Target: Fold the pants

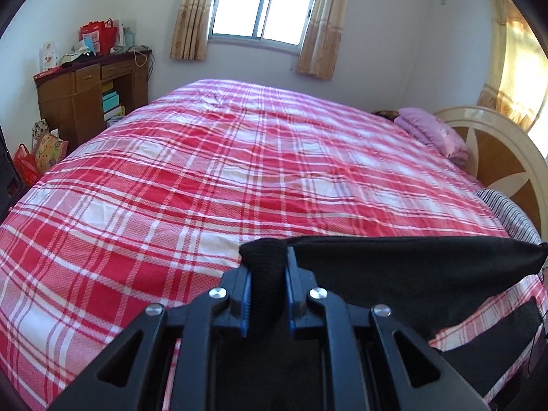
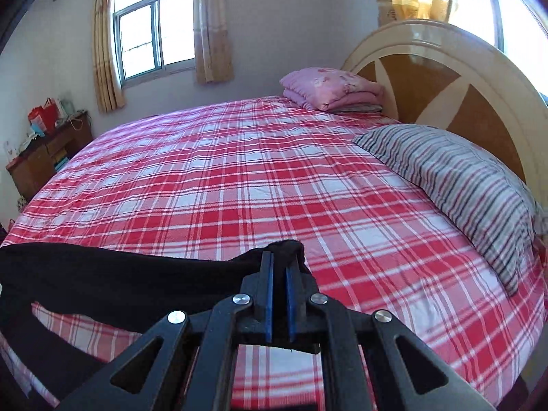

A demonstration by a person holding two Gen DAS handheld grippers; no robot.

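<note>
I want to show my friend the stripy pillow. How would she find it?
Start at the big round cream-and-brown headboard at the head of the bed. The striped pillow lies on the red plaid sheet in front of it, nearer than the folded pink bedding. It alone has grey and dark stripes; the bedding is plain pink, and the pants are black.

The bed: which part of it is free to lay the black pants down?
The plaid sheet is bare from the held black pants across to the window-side edge. Crowded only by the headboard: striped pillow and folded pink quilt.
</note>
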